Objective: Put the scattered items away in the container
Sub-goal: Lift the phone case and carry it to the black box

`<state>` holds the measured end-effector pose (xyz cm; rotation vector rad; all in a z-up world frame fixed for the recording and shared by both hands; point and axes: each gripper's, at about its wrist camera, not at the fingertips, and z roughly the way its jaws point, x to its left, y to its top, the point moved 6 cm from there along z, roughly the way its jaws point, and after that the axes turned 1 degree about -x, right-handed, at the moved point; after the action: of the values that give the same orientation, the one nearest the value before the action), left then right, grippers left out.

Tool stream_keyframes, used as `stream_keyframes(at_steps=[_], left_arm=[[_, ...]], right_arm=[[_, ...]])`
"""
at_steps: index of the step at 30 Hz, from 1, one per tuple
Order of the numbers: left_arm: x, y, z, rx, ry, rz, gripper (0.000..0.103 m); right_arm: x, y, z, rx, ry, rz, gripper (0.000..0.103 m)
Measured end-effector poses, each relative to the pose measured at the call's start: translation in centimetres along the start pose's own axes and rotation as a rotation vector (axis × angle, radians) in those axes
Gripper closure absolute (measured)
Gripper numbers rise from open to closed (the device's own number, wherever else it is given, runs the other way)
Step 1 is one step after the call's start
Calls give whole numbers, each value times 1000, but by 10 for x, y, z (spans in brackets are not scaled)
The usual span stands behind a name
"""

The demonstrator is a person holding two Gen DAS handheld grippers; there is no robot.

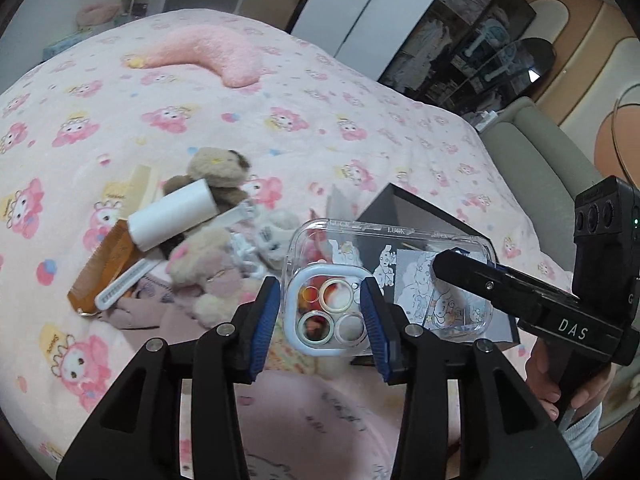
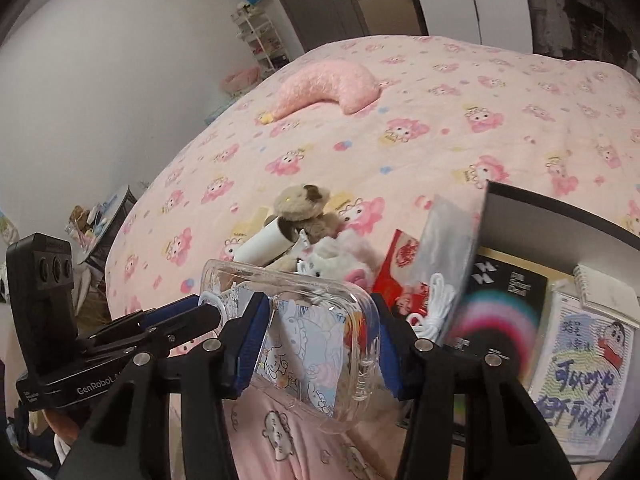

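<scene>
A clear phone case [image 1: 384, 276] with cartoon stickers is held in the air between both grippers, over the near edge of a black box [image 1: 416, 216]. My left gripper [image 1: 322, 304] is shut on its camera end. My right gripper [image 2: 320, 340] is shut on its other end, where the case [image 2: 320, 332] shows the stickers. The right gripper also shows in the left wrist view [image 1: 460, 268]. The black box [image 2: 560, 240] holds a notepad, a printed card and a white cord [image 2: 436, 308]. Scattered items lie on the bed: a white lint roller [image 1: 172, 216], an amber comb [image 1: 108, 272] and plush toys [image 1: 216, 176].
The bed has a pink cartoon blanket [image 1: 280, 128]. A pink moon-shaped pillow [image 1: 216, 52] lies far back. A grey sofa arm [image 1: 536, 152] stands right of the bed. A red packet [image 2: 400, 272] and a silver pouch [image 2: 448, 236] lean at the box's left side.
</scene>
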<state>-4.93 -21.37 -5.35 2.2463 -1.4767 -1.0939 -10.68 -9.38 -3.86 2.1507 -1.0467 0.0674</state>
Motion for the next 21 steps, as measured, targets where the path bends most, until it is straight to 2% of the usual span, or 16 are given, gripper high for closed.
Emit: stream_keyframes(at_steps=[5,10,15,17,19,21], left_arm=[[-80,-10,43,85,-106,75,60],[-142,-35,111,225,-157,116,60],[-172,-65,168,358,-117,149,61],[-177,-75,177,402,-144,139,63],[-184,-84,179,405,-147,167,63],[-182,-89,182,401,-89,202,63]], right_arm=[[-56,-13,-55,-25,-48,38,56],[-139,-38,-83,-13,-134,132,56],[-210,-70,-77,46,-182,258,55],[-225,-80,-70,72,-182,277,55],[-230,-86,-63,86,-169,272,55],[-232,-93,-55,129,-200,251,55]])
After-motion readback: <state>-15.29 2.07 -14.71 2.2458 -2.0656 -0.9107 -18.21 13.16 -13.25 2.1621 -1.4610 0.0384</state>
